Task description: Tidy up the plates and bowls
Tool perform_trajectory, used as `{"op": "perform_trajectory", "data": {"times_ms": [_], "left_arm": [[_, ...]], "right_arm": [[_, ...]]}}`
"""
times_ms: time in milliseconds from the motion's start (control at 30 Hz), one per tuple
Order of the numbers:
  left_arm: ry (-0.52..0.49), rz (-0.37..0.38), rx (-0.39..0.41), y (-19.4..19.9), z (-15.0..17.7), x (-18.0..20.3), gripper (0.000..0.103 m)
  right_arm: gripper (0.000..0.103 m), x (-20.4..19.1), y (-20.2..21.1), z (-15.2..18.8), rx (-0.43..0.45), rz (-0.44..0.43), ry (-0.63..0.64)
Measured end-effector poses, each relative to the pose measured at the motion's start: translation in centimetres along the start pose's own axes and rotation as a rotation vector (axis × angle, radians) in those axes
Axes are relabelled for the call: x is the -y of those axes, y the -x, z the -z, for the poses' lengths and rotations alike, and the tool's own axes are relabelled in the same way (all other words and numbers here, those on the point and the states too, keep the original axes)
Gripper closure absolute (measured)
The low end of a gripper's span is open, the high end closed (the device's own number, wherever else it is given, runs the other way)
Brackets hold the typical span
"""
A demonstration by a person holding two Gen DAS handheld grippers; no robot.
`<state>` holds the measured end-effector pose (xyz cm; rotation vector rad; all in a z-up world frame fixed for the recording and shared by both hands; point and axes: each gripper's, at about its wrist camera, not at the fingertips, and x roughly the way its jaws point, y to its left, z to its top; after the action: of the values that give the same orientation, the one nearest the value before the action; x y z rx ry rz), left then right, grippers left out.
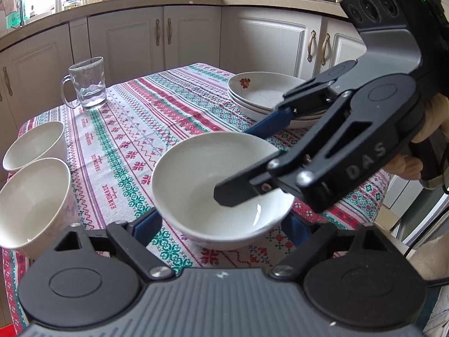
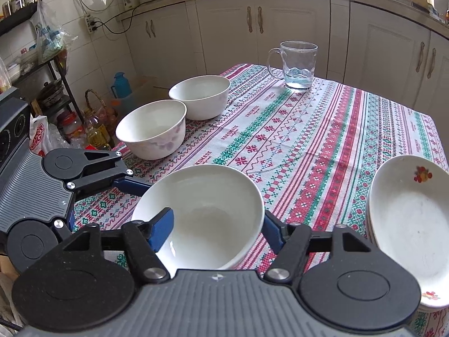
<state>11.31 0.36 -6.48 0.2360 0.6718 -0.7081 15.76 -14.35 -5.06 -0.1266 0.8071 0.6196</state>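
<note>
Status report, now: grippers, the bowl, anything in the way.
Left gripper open, flanking the white bowl. Right gripper open, straddling its rim. Bowl upright on the tablecloth. Nothing between it and the two bowls.

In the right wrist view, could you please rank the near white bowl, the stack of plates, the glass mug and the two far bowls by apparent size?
1. Near white bowl, closest to the camera, so likely exaggerated.
2. Stack of plates, partly cut off at the edge, so unsure against the bowl.
3. Two far bowls, alike.
4. Glass mug, farthest.
</note>
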Motion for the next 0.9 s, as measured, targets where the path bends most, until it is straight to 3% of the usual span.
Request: {"op": "perform_trajectory", "data": {"times_ms": [67, 133, 533, 900], "left_arm": [[0.003, 0.003, 0.006, 0.2, 0.1, 0.1, 0.006], [0.000, 0.005, 0.003, 0.3, 0.2, 0.1, 0.005], [-0.003, -0.040, -0.015, 2.5, 1.6, -0.5, 0.004], [0.122, -0.143, -0.020, 5.6, 3.3, -3.8, 0.004]], "right_arm": [[0.006, -0.2, 0.1, 0.1, 0.016, 0.010, 0.009], [0.000, -0.5, 0.5, 0.1, 0.043, 0.011, 0.016], [0.000, -1.4, 1.2, -0.4, 0.067, 0.062, 0.044], [0.000, -3.8, 1.1, -2.1, 0.073, 0.073, 0.109]]}}
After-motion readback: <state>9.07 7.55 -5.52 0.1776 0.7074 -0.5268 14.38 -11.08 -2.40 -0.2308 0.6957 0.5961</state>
